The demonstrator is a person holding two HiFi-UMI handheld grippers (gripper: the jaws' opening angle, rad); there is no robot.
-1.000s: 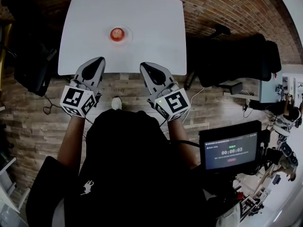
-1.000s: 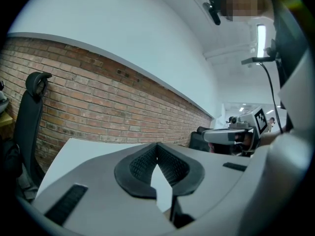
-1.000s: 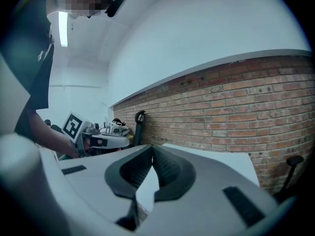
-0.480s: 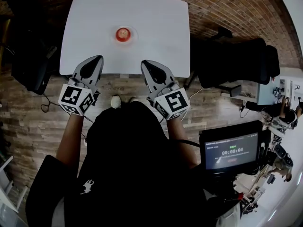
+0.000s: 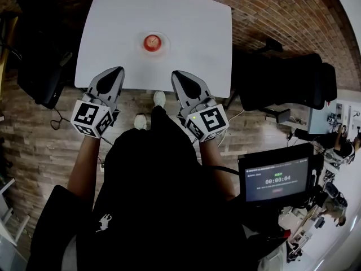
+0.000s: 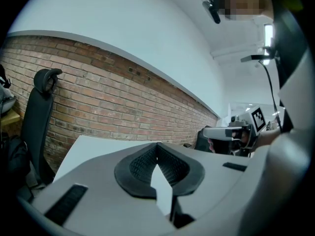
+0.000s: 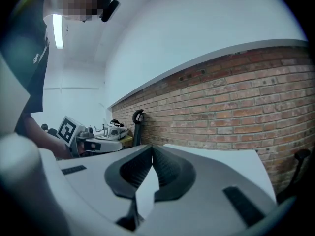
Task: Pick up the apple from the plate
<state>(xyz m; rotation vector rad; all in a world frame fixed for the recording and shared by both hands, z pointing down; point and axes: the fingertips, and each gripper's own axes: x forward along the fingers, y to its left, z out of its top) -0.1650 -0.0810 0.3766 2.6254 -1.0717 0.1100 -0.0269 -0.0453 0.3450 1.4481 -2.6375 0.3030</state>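
Note:
In the head view a red apple (image 5: 151,42) sits on a small clear plate (image 5: 162,40) near the middle of the white table (image 5: 192,27). My left gripper (image 5: 117,71) and right gripper (image 5: 177,75) both hover at the table's near edge, short of the plate, one to each side. Both are shut with nothing between the jaws. In the left gripper view the shut left gripper (image 6: 157,145) hides the apple, and in the right gripper view the shut right gripper (image 7: 151,147) hides it too.
A brick wall (image 6: 113,97) runs behind the table. Black office chairs stand on the right (image 5: 282,78) and the left (image 5: 42,75) of the table. A screen with a timer (image 5: 276,179) is at my right hip. My shoe (image 5: 159,99) shows by the table's edge.
I have stepped closer to the table: a shoe now shows at its near edge. Both grippers have crept slightly forward, still shut.

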